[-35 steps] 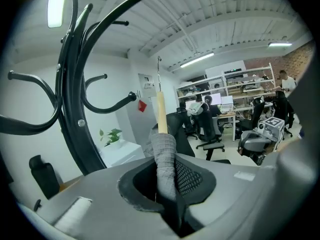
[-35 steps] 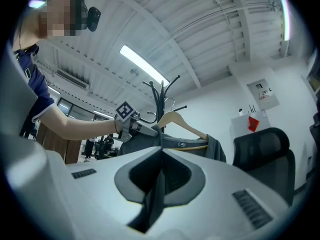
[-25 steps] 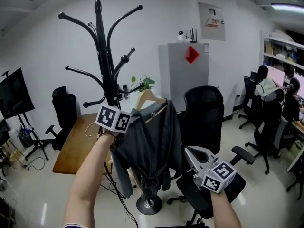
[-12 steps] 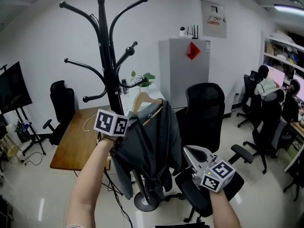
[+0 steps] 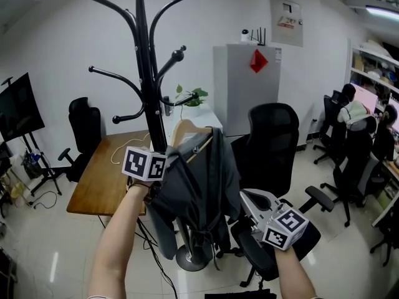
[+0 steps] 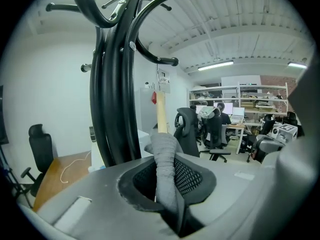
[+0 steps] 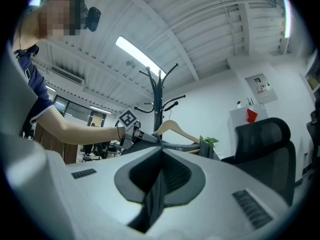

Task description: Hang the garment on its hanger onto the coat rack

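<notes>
Left gripper, forearm raised and extended, jaws pinched narrow on the dark grey garment draped on its wooden hanger, just right of the black coat rack pole; right gripper lower, near right, jaws together, empty.

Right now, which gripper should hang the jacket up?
Left. The left gripper clamps the garment on its hanger right beside the coat rack; the right gripper sits lower, shut and empty.

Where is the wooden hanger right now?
Middle of the head view: the wooden hanger pokes out atop the grey garment, just right of the black coat rack pole.
</notes>
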Motion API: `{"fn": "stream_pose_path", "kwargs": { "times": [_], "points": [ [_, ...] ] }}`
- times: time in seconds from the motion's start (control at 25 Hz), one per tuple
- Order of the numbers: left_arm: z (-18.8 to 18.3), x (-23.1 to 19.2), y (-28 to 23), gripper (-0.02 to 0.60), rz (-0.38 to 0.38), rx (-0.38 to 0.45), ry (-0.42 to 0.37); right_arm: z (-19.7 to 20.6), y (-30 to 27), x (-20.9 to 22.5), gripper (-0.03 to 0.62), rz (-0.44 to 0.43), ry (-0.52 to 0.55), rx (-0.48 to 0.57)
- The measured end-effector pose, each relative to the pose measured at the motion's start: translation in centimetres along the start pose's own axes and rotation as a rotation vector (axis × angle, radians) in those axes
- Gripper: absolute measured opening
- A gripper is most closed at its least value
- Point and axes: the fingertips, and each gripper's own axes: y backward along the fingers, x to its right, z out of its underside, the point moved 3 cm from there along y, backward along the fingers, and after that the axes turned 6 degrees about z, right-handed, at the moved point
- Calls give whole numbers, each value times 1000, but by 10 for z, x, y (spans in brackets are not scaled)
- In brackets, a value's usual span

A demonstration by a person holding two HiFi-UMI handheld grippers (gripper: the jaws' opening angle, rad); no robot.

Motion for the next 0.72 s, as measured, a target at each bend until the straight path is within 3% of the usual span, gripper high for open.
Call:
{"fn": "stream_pose_path", "kwargs": {
  "times": [0.28,0.36,0.44,0.56,0.72],
  "points": [
    [4,-3,4,75,-70,9,-73,6,6,-3,5,-1,-14,-15],
    [5,-1,6,115,-96,19,-100,7,8,-4,5,-2,-17,-18],
    [8,2,9,207,-106,35,-112,8,9,-6,5,-6,-18,-21],
    [14,4,21,291,-127,71,-106,11,11,-9,5,-16,-20,-28],
    [20,15,61,302,-197,198,-94,15,11,-12,5,-27,-21,-41]
  ]
}}
